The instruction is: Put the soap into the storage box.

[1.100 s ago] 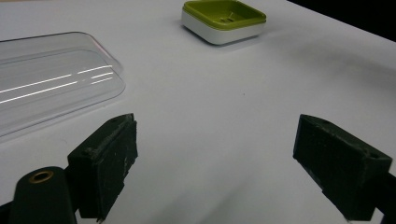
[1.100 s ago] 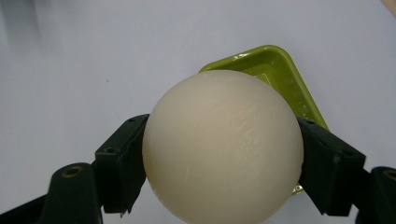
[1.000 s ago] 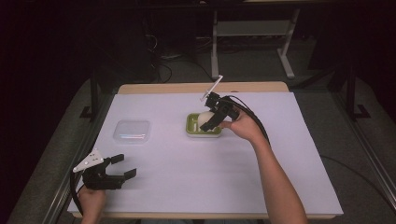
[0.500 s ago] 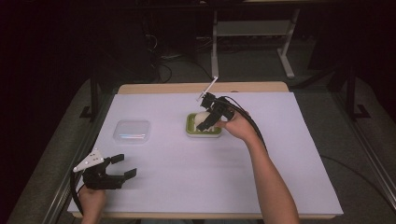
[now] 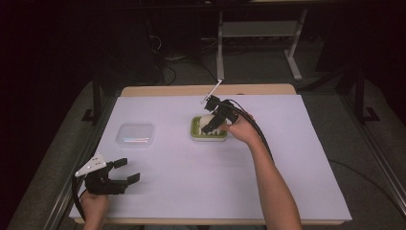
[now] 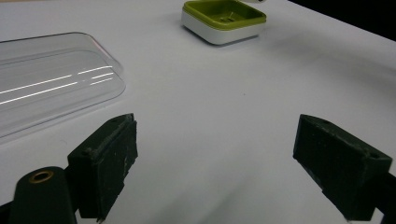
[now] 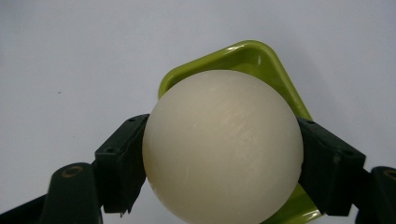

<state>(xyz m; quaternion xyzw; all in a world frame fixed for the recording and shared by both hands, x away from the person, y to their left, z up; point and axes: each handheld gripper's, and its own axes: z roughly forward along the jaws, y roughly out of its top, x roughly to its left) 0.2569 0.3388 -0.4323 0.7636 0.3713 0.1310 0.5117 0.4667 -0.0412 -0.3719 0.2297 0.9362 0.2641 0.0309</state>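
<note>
Right gripper [image 7: 219, 154]: jaws clamped on a smooth cream ball [image 7: 223, 144] above the green tray [image 7: 261, 60], frame centre.
Left gripper [image 6: 224, 158]: jaws apart, nothing between them.
Risk: the round ball may squirt out or roll off the tray.

No lettering, label, brand mark, number or sign can be read anywhere. The white sheet over the desk [image 5: 287, 158] is blank, the clear plastic lid [image 5: 135, 134] carries only light reflections, and the green-and-white dish [image 6: 224, 19] and the cream ball [image 7: 223, 147] are plain.
</note>
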